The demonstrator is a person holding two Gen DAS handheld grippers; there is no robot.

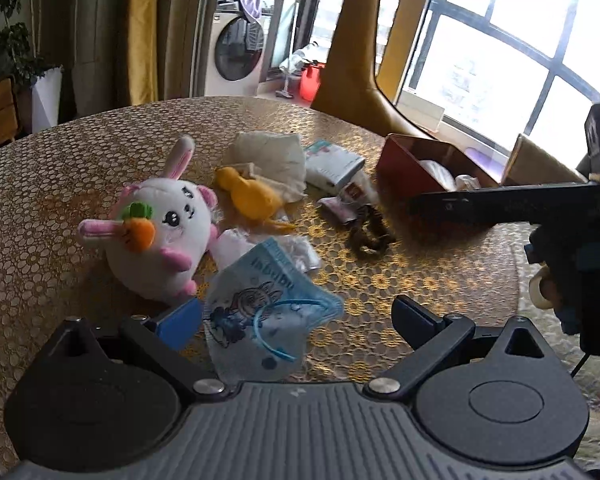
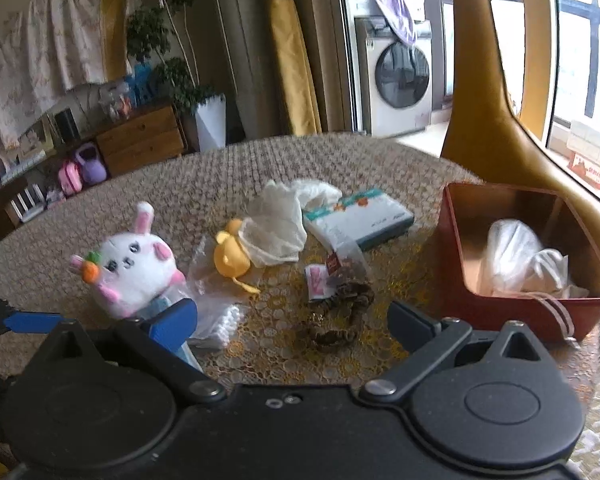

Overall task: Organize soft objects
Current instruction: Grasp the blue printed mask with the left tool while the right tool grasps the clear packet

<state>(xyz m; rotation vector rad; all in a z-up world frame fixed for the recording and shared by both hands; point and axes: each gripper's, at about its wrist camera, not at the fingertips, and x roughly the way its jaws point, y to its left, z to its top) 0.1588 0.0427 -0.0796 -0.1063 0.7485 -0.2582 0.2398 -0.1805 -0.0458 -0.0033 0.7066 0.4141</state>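
Observation:
A blue printed face mask (image 1: pixel 260 320) lies on the table between the wide-apart fingers of my left gripper (image 1: pixel 296 322), whose pads are not touching it. A white rabbit plush (image 1: pixel 156 240) holding a carrot sits just beyond, to the left. In the right wrist view my right gripper (image 2: pixel 292 324) stands open over a brown scrunchie (image 2: pixel 336 316), which nothing is gripping. A red box (image 2: pixel 500 316) at the right holds a white cloth bundle (image 2: pixel 516 260). A yellow soft toy (image 2: pixel 230 256), a crumpled white cloth (image 2: pixel 280 224) and a tissue pack (image 2: pixel 360 220) lie mid-table.
The round table (image 2: pixel 380 160) wears a gold lace cloth. A clear plastic bag (image 2: pixel 216 320) and a small sachet (image 2: pixel 318 280) lie near the scrunchie. A golden chair back (image 2: pixel 480 120) rises behind the box. The left gripper's blue finger (image 2: pixel 20 322) shows at the left edge.

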